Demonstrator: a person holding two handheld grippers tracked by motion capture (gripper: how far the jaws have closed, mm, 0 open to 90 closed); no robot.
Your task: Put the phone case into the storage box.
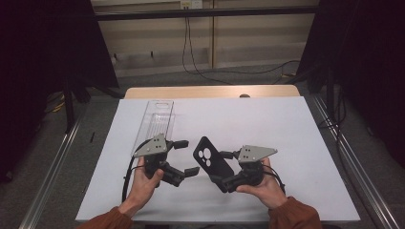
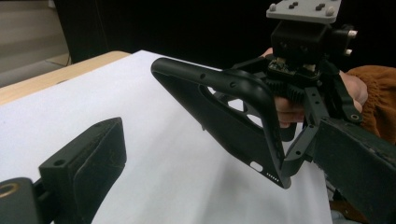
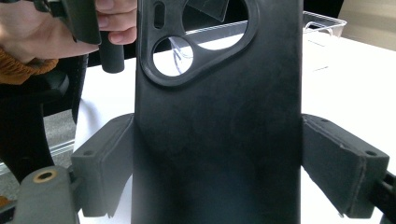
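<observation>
right gripper (image 1: 224, 168): it's clamped on the black phone case (image 1: 211, 161), one jaw on each long edge at the plain end. in the right gripper view the pads sit on both sides of the case (image 3: 217, 135) with no gap, so you've got a real squeeze there.

why held that way: my guess is gripping the bottom end keeps the camera-hole end free and sticking out toward your other hand, so the left gripper has something to grab or push against.

left gripper (image 1: 187, 156): jaws spread wide, nothing between them. one jaw is up near the clear tray (image 1: 155, 125), the other lower toward you. in the left gripper view the case (image 2: 224, 116) hangs ahead of it, close but not touching.

where the case is: lifted off the white table sheet (image 1: 267, 119), between your two hands, just left of the right gripper.

which way it points: long axis runs diagonal in the high view, camera cutout end up and to the left, away from you, plain end down in the right jaws. it looks tilted, with the cutout end higher.

clear tray: lying flat on the sheet behind the left gripper, long side pointing away from you, looks empty from here.

next move, probably: bring the open left jaws onto the free end, go slow since the case can pivot in a two-point pinch.
</observation>
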